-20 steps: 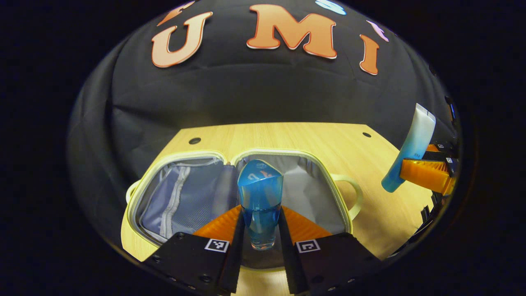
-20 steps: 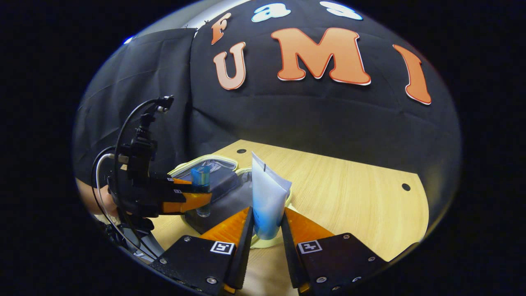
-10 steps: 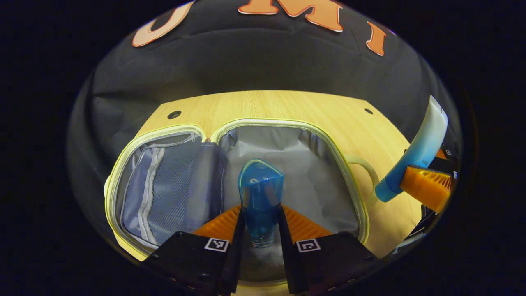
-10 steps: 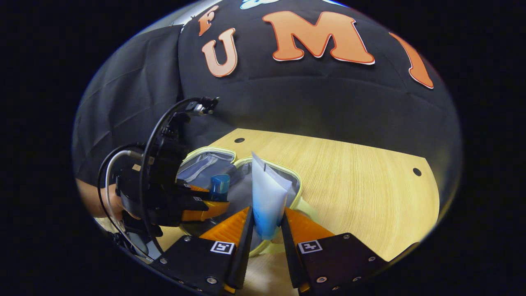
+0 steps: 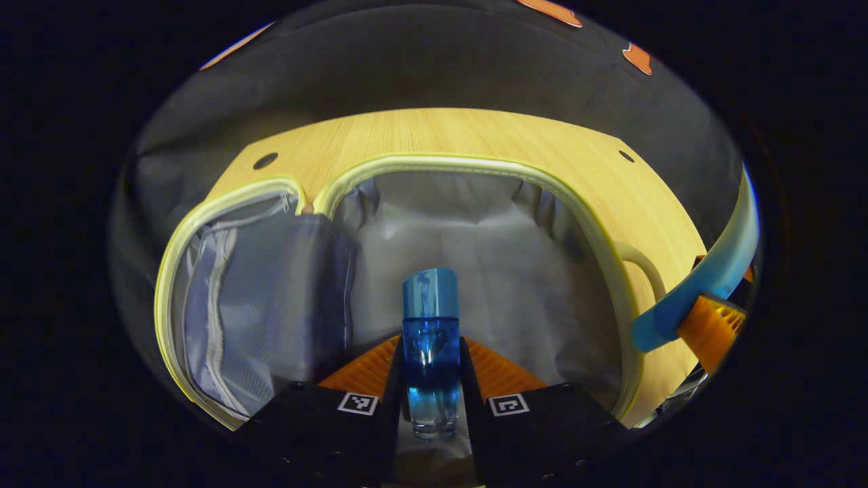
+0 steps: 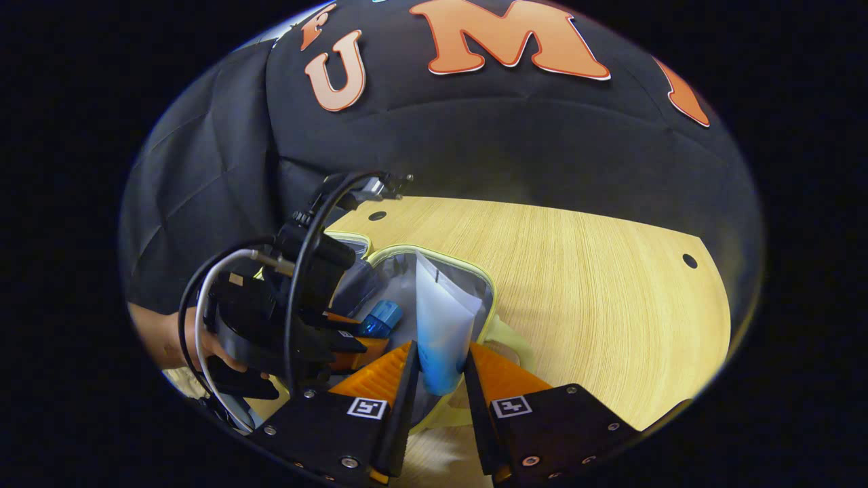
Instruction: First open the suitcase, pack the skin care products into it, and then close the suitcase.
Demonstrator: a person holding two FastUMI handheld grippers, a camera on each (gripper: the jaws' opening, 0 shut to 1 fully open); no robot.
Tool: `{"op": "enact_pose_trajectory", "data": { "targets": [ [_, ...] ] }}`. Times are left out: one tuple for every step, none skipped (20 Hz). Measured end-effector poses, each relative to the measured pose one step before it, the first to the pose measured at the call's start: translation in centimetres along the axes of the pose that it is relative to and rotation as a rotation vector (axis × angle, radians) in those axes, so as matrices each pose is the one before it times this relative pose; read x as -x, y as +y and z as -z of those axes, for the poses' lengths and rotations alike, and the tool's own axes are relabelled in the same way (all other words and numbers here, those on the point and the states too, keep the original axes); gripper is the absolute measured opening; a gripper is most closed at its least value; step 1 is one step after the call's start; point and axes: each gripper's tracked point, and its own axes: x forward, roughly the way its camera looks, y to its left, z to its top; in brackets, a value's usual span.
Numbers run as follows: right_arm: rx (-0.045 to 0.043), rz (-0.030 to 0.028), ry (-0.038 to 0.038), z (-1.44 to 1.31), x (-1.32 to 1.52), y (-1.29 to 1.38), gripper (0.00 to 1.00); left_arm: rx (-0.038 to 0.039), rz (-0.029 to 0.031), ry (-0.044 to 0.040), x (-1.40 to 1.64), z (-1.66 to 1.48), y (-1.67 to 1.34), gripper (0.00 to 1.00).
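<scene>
Here the left gripper [image 5: 434,379] fingers clamp a blue bottle [image 5: 430,339] above the open suitcase [image 5: 475,251] on the worktop [image 6: 590,285]; the right gripper [image 6: 439,379] fingers clamp a tube [image 6: 441,325], its lower end hidden between them.

right gripper [image 6: 437,376] jaws clamp tube [image 6: 442,324] above open suitcase [image 6: 489,298]; left gripper [image 6: 352,339] w/ blue bottle [image 6: 380,318] inside.

Both grippers [image 5: 429,369] [image 6: 439,379] clamped, side by side

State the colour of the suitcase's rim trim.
Pale yellow-green trim, clearest in the left gripper view.
</scene>
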Motion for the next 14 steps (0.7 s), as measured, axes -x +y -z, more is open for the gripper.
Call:
{"op": "enact_pose_trajectory", "data": {
  "targets": [
    [-0.00033, 0.00062, 0.00824, -0.047, -0.234, 0.232, 0.42, 0.00708, 0.00604, -0.03148, 0.024, -0.426, 0.116, 0.46],
    [-0.00064, -0.00214, 0.00654, -0.079, -0.131, 0.197, 0.42, -0.00268, 0.02515, 0.00115, 0.055, -0.013, -0.246, 0.46],
    [-0.00262, -0.0075, 0.00496, 0.047, -0.072, 0.256, 0.42, 0.0, 0.0195, -0.01591, 0.002, -0.113, -0.257, 0.46],
    [0.00107, -0.00208, 0.01141, 0.168, -0.219, 0.318, 0.42, 0.00069, 0.0206, -0.01955, 0.304, -0.023, -0.43, 0.5],
    [0.00584, -0.0022, 0.01276, 0.403, -0.186, 0.167, 0.42, -0.00476, -0.01271, -0.02981, 0.829, -0.513, -0.004, 0.6],
    [0.00771, -0.0013, 0.01142, 0.243, -0.167, 0.288, 0.42, -0.00256, -0.00355, -0.03888, 0.613, -0.577, 0.241, 0.67],
    [0.00539, -0.00725, 0.01515, 0.071, -0.378, 0.379, 0.42, -0.00322, -0.02313, -0.03311, 1.027, -0.505, 0.749, 0.75],
    [-0.00307, -0.00955, 0.00839, 0.06, -0.391, 0.435, 0.42, -0.00573, -0.00281, -0.03834, 0.87, -0.425, 0.31, 0.78],
    [-0.01061, -0.01294, 0.01531, 0.268, -0.402, 0.571, 0.42, -0.00482, -0.01402, -0.03136, 1.483, -0.583, 0.546, 0.79],
    [-0.00819, -0.0101, 0.01605, 0.407, -0.442, 0.636, 0.42, -0.00255, -0.01555, -0.04493, 1.412, -0.838, 0.942, 0.79],
    [-0.00157, -0.00363, 0.01287, 0.465, -0.321, 0.502, 0.42, -0.00408, -0.02209, -0.03193, 1.142, -0.438, 1.19, 0.8],
    [0.00093, -0.00233, 0.01633, 0.241, -0.504, 0.412, 0.42, -0.00654, -0.02277, -0.02747, 1.063, -0.517, 1.379, 0.82],
    [-0.00161, -0.00252, 0.01384, 0.25, -0.554, 0.309, 0.42, -0.0024, -0.03147, -0.0195, 1.155, -0.459, 1.409, 0.83],
    [-0.0036, -0.00101, 0.01509, 0.246, -0.57, 0.16, 0.42, 0.00644, -0.02664, -0.01728, 1.155, -0.524, 1.737, 0.83]
  ]
}}
